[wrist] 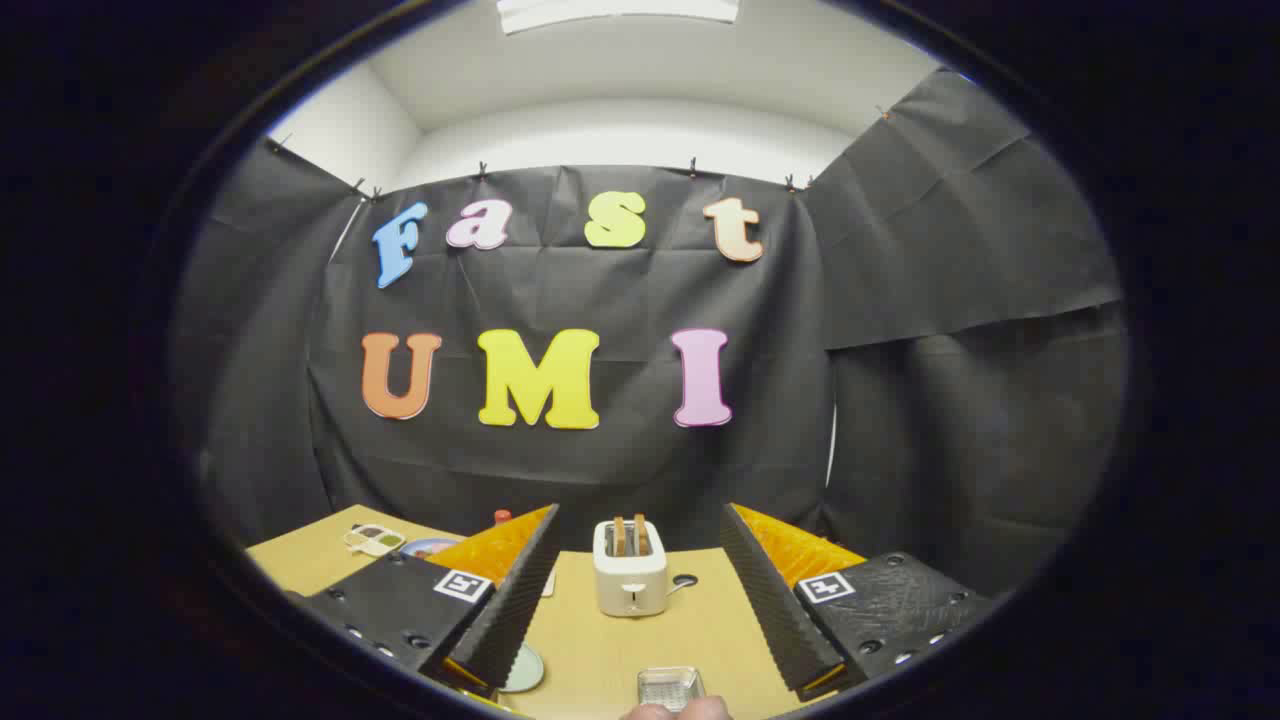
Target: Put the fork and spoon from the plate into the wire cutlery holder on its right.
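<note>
A cream-white toaster [630,580] holds brown toast [629,535] on the tan table [700,640]; a silvery metal tray [670,687] shines at its near edge.

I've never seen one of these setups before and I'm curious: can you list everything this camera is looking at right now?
Toaster: one, cream-white, with two brown slices standing in its slots, on the table just beyond the fingers and between them.
Small metal tray: one, silvery, on the table nearer than the toaster, between the fingers.
Plate: one, pale, partly hidden behind the left finger.
Small items at the table's far left: a pale framed piece and a round coloured disc, too small to identify.
Table: one, tan.
Ceiling light: one, white, above the black cloth wall.
Fingertips of a person: at the near edge, below the tray.
Gripper: one, fingers spread wide, holding nothing.
</note>
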`<state>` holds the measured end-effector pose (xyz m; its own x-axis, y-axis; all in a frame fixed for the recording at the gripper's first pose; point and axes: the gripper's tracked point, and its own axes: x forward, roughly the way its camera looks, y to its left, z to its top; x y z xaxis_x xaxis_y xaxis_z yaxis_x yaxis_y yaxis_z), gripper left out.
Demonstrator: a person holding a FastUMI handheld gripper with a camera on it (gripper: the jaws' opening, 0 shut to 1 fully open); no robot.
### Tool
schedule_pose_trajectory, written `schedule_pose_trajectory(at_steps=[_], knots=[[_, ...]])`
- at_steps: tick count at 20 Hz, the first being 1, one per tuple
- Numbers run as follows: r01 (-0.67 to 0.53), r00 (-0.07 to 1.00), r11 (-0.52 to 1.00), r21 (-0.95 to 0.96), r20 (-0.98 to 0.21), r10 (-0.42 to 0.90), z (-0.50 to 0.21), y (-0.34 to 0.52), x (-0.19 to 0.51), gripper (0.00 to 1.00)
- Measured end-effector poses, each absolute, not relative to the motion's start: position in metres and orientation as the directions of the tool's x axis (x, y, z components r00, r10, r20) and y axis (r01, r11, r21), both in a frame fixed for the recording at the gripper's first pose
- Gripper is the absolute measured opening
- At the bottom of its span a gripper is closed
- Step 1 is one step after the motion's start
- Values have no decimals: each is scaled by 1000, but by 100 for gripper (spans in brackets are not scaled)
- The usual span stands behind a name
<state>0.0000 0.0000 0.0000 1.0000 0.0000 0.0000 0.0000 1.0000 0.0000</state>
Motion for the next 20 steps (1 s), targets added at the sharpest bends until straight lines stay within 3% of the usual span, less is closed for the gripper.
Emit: schedule_pose_trajectory(at_steps=[14, 20], knots=[[-23, 1000, 999, 31, -6, 24, 1, 8, 5, 95], [-73, 995, 997, -7, -69, 73, -17, 34, 4, 95]])
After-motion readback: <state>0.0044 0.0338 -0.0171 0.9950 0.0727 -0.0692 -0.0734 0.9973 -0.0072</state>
